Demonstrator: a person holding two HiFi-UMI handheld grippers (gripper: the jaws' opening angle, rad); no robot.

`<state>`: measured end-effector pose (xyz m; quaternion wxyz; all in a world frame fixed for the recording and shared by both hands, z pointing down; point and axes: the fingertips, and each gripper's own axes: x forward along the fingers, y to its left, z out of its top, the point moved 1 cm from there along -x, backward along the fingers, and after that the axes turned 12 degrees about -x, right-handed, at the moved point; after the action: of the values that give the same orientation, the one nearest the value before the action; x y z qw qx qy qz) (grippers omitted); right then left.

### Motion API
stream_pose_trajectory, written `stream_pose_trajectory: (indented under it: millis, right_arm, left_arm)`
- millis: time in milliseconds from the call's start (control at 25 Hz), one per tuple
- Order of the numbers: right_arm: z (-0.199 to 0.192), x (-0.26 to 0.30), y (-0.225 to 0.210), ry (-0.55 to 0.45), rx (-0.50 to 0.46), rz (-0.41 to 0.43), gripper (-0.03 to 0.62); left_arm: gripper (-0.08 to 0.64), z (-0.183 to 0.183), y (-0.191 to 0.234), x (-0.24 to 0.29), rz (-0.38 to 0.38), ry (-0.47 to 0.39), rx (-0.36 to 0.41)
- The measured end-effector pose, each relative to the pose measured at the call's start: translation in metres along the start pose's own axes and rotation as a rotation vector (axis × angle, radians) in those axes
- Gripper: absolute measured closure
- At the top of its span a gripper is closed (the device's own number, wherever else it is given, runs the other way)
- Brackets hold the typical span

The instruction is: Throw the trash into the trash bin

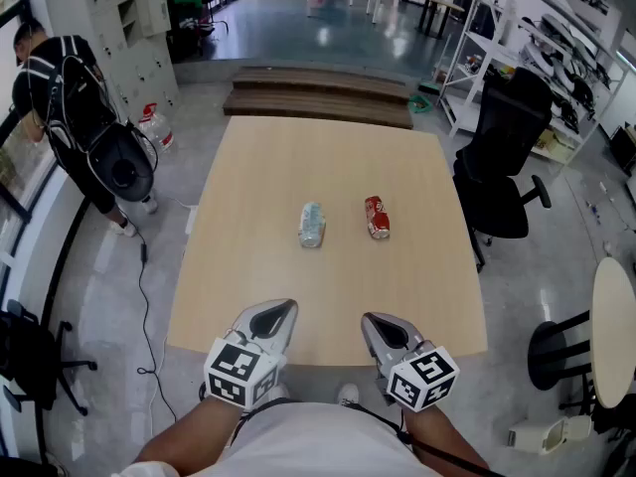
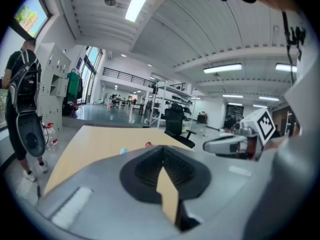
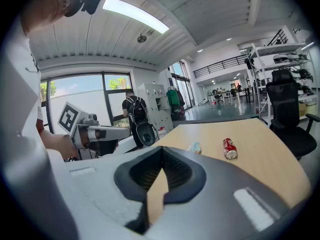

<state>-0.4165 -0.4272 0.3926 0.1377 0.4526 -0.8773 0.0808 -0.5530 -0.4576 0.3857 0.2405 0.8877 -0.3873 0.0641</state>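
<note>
On the light wooden table (image 1: 258, 177) lie two pieces of trash: a crushed clear plastic bottle (image 1: 312, 224) and, to its right, a crushed red can (image 1: 377, 217). Both grippers hover side by side over the table's near edge, well short of the trash. My left gripper (image 1: 281, 312) is shut and empty, and so is my right gripper (image 1: 377, 322). The left gripper view shows the bottle (image 2: 123, 150) and the can (image 2: 148, 144) far off beyond the shut jaws. In the right gripper view the bottle (image 3: 195, 147) and the can (image 3: 229, 148) lie ahead to the right. No trash bin is in view.
A person with a black backpack (image 1: 70, 97) stands left of the table. A black office chair (image 1: 507, 157) sits at its right side. Dark wooden steps (image 1: 318, 92) lie beyond the far edge, with shelving (image 1: 537, 48) at the right. A round table (image 1: 616, 331) is at the near right.
</note>
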Motion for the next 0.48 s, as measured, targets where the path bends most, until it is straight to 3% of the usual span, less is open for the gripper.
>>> stream_pose_trajectory:
  millis: [480]
  right_arm:
    - [0.0013, -0.0016, 0.0091, -0.007, 0.012, -0.012, 0.591]
  left_arm:
    - [0.551, -0.0037, 0.0024, -0.0095, -0.006, -0.002, -0.006]
